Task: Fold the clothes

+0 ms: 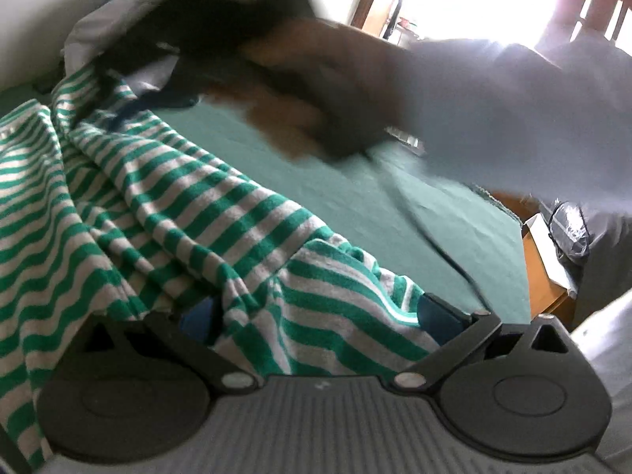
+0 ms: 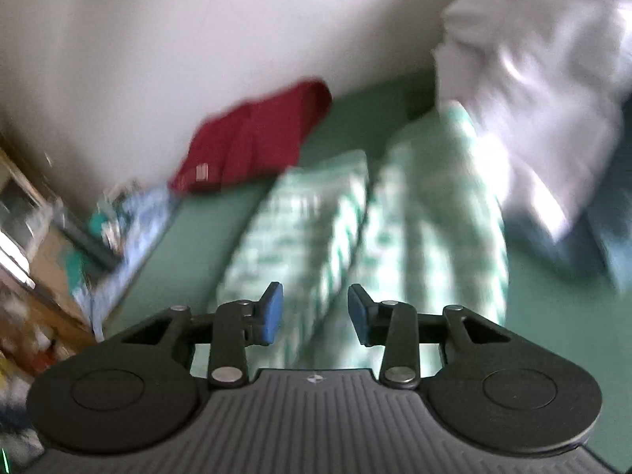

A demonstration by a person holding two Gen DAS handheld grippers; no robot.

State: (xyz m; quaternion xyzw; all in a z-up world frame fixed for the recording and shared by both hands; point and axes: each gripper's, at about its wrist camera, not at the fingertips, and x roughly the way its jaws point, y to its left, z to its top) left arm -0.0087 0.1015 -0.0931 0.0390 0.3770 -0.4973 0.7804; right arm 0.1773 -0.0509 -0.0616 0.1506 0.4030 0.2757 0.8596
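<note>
A green-and-white striped garment (image 1: pixel 158 197) lies crumpled on the green bed sheet (image 1: pixel 355 197). Its near end is bunched over and between the wide-apart blue pads (image 1: pixel 438 312) of my left gripper (image 1: pixel 318 316), which do not press on it. The right wrist view is blurred and shows the same striped garment (image 2: pixel 308 217) stretching away below my right gripper (image 2: pixel 315 312). That gripper is open, with nothing between its blue pads (image 2: pixel 272 316). In the left wrist view the right gripper (image 1: pixel 245 12) is a dark blur above the garment's far end, held by a hand (image 1: pixel 300 91) in a pale sleeve (image 1: pixel 513 118).
A red garment (image 2: pixel 256 138) lies against the white wall. A heap of white clothes (image 2: pixel 533 98) sits at the bed's far right beside a dark blue item (image 2: pixel 608 229). Blue patterned cloth (image 2: pixel 130 229) and clutter (image 2: pixel 39 237) border the left. Wooden furniture (image 1: pixel 553 260) stands past the bed edge.
</note>
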